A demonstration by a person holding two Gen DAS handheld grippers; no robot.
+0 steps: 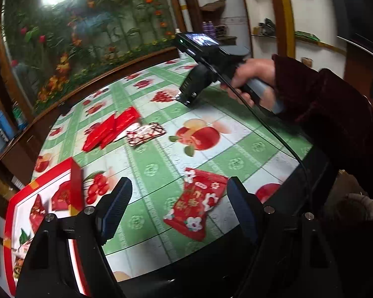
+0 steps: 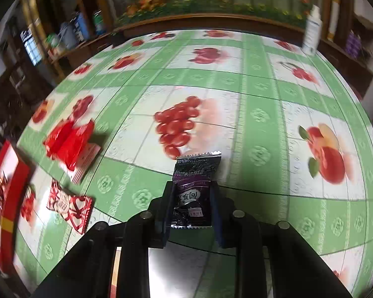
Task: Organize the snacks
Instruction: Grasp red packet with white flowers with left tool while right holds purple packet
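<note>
A dark purple snack packet [image 2: 196, 191] is clamped between the fingers of the right gripper [image 2: 192, 198], above the tablecloth [image 2: 258, 134]; red packets [image 1: 110, 129] are piled near a red box [image 1: 72, 173] in which several packets are seen; the left gripper [image 1: 179, 203] is held wide apart over a red flowered packet [image 1: 196, 203].

left tool [image 1: 179, 198] spread wide, right tool [image 2: 192, 193] clamped
</note>
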